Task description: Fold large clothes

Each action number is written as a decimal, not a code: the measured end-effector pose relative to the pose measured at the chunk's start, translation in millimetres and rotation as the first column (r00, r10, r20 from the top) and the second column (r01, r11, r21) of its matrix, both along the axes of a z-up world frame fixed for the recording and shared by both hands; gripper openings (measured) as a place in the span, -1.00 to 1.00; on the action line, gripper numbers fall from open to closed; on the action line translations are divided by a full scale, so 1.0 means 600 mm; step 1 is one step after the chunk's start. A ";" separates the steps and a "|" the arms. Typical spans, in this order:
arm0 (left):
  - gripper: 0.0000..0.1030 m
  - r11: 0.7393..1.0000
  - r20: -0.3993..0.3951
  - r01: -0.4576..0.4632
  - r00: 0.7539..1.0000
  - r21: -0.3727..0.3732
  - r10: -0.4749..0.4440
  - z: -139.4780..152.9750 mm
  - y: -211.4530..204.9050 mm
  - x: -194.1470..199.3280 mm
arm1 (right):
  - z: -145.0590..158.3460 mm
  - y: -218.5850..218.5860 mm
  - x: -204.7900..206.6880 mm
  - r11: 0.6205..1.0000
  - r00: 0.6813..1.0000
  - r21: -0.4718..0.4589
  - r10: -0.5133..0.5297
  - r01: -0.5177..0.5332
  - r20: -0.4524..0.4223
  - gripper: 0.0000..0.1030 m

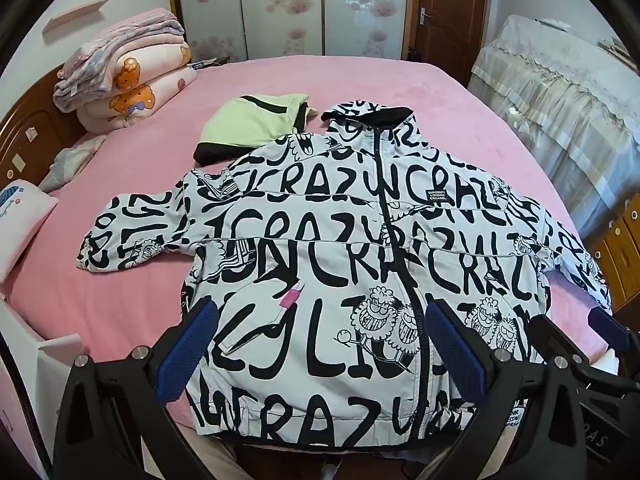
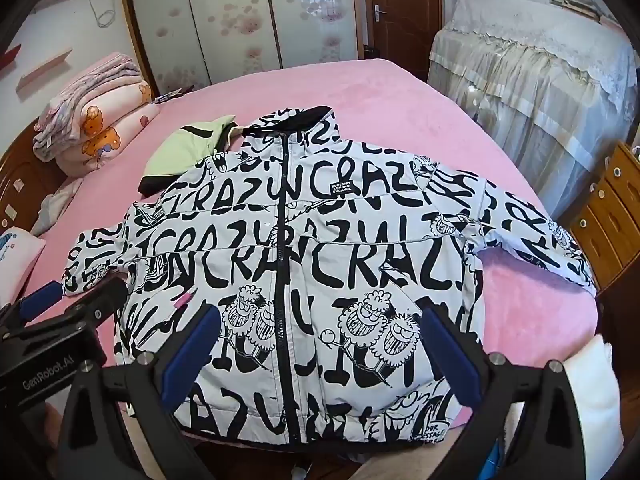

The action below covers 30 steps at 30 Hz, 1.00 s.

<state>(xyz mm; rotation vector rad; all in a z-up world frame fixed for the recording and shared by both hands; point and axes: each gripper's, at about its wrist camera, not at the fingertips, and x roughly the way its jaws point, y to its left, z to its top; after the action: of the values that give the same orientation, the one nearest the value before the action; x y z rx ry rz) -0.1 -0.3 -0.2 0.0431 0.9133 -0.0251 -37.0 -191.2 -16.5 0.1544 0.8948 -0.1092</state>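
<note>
Jacket is lying flat on bed, collar far, hem near; I am holding left gripper and right gripper above hem, both gaping, gripping nothing

Surface: bed with pink plush cover
On it: white black-lettered zip jacket, spread flat; folded pale-green garment; stacked pink quilts

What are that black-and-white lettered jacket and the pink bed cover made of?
The jacket looks like a smooth, matte woven synthetic, lightly padded: its quilted seams puff. The bed cover seems to be plush fleece: fuzzy nap, soft uneven sheen. Both are guesses from looks.
</note>
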 end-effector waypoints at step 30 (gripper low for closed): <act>0.98 0.998 -0.001 0.027 1.000 -0.053 -0.027 0.012 0.003 -0.044 | 0.020 0.006 -0.041 0.999 0.999 -0.027 -0.039 0.039 0.019 0.96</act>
<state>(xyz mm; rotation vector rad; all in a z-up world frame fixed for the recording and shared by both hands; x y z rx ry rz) -26.5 1.4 6.9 0.0061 0.9134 -0.0744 -61.8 -187.7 -4.3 0.1468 0.8713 -0.1564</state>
